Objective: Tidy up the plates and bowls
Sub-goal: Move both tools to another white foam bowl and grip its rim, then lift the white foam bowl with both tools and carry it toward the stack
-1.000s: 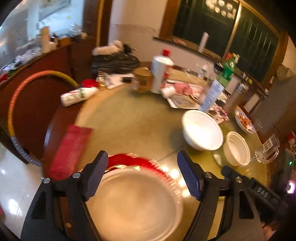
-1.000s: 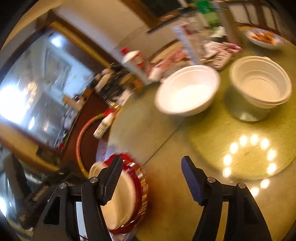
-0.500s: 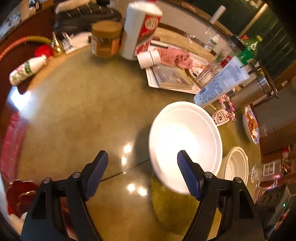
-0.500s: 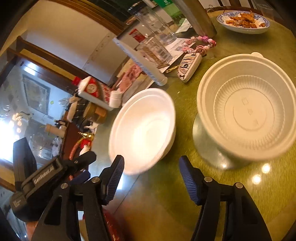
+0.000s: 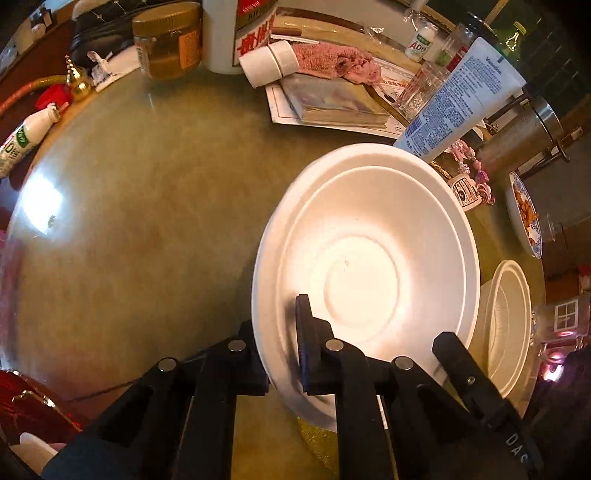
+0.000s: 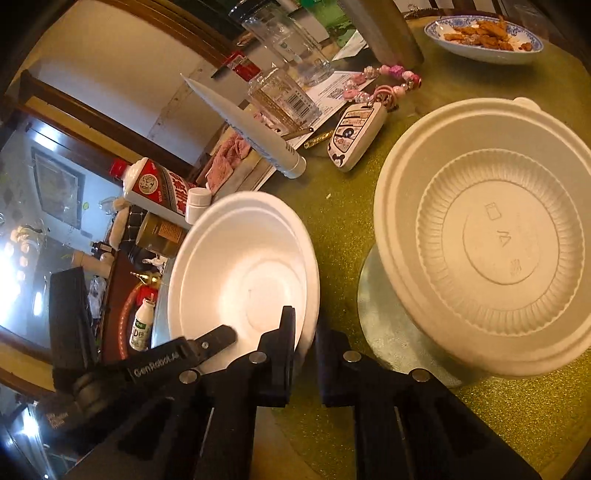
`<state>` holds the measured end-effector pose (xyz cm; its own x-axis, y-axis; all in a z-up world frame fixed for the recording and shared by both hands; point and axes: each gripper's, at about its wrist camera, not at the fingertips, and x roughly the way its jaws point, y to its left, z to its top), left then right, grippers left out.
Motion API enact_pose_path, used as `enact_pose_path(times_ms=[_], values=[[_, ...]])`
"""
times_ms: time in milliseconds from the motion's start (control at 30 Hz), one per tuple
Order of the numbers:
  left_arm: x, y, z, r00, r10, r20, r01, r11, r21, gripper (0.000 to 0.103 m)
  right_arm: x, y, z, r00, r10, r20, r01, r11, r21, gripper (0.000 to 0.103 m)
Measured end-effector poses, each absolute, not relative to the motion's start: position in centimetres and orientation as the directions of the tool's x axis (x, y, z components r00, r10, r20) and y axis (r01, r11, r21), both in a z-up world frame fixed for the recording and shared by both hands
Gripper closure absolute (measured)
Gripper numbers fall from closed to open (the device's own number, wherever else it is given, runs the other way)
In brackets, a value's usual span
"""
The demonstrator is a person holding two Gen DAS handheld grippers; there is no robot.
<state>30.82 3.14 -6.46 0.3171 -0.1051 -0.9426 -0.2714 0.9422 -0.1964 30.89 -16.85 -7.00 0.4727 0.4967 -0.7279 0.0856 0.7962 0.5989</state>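
Observation:
A white foam bowl (image 5: pixel 362 258) (image 6: pixel 240 266) stands on the green table. My left gripper (image 5: pixel 275 321) is closing on the bowl's near left rim, one finger inside and one outside, pads pressed on it. It shows as a black arm (image 6: pixel 210 343) in the right wrist view. My right gripper (image 6: pixel 304 328) is closing on the opposite near rim in the same way; one of its fingers (image 5: pixel 454 354) reaches over that edge. A cream ribbed plastic bowl (image 6: pixel 491 236) (image 5: pixel 508 325) sits just right of the white bowl. A red plate (image 5: pixel 33 402) peeks in at the lower left.
A silver disc (image 6: pixel 388 332) lies under the cream bowl. Behind the bowls are a white tube (image 5: pixel 458 96), a book (image 5: pixel 332 99), a key fob (image 6: pixel 356 136), a jar (image 5: pixel 166 40) and a blue-rimmed dish of food (image 6: pixel 484 33). A small milk bottle (image 5: pixel 22 144) lies far left.
Both grippers have moved from the red plate over to the white bowl and dropped lower. Their jaws, wide apart half a second ago, have shut on its rim.

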Motion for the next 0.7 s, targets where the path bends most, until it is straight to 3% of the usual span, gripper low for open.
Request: enact_pose_path(times_ms=[700], values=[[20.2,0.1,0.3,0.517,-0.052,-0.854,-0.143,0.979,-0.146,0.094,21.5,-17.7,-1.1,0.565,0.437,-0.7,-0.013,0.853,0.522,0.094]])
